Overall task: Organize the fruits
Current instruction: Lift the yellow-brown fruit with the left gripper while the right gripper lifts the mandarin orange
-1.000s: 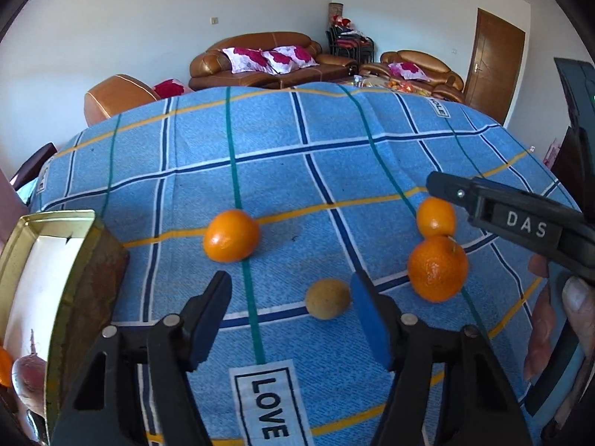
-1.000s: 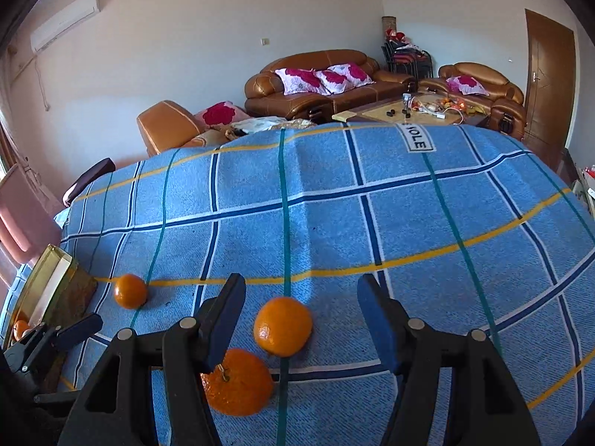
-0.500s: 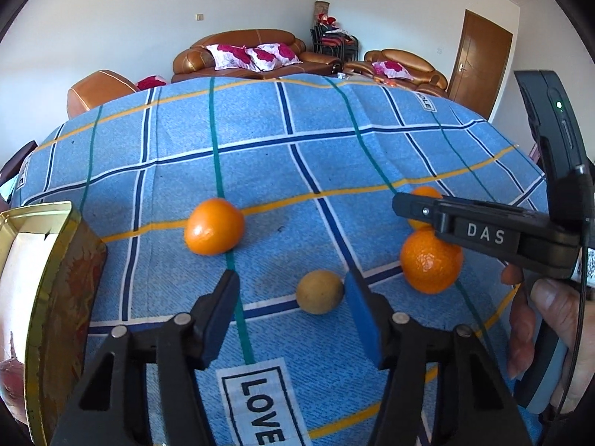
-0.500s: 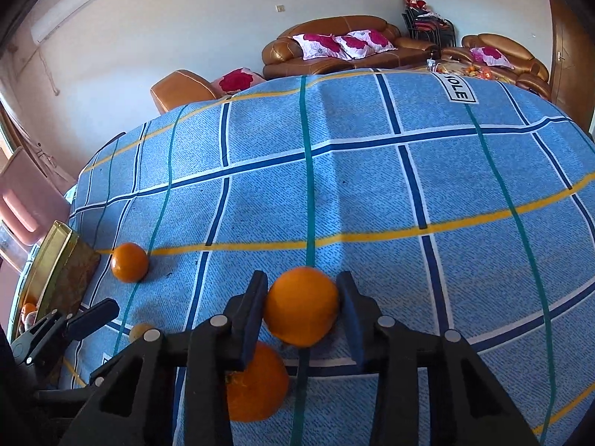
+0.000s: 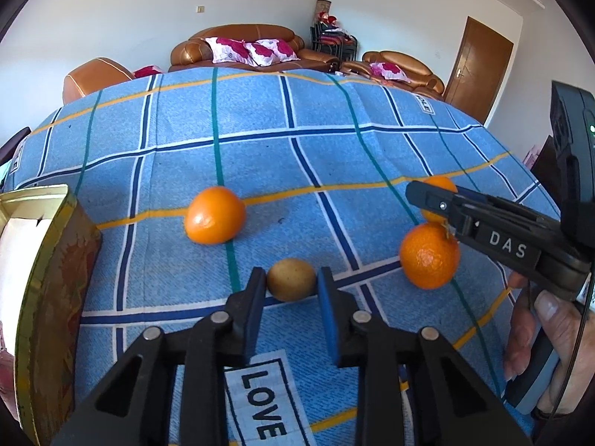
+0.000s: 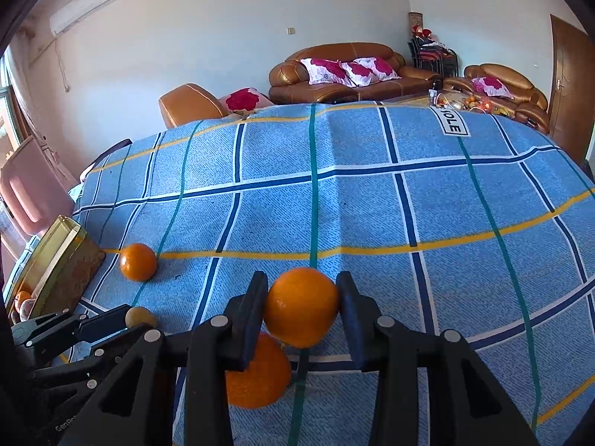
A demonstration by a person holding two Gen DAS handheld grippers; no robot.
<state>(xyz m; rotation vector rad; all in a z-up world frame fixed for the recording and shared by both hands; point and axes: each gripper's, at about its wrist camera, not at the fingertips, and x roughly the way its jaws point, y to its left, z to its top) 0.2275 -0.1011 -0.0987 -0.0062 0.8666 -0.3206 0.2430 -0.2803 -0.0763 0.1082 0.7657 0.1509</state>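
A small brown fruit lies on the blue checked cloth, and my left gripper is closing on it, both blue pads touching its sides. My right gripper is shut on an orange, held just above the cloth. In the left wrist view that gripper comes in from the right and hides most of its orange. A second orange with a stem rests on the cloth under the right gripper's left finger. A third orange lies alone to the left.
A gold tin box stands open at the left edge of the cloth, with some fruit inside it. A person's hand holds the right gripper's handle. Sofas and a door stand beyond the table.
My left jaws have drawn in from wide apart onto the brown fruit. My right jaws closed on the orange half a second ago and have held it since.
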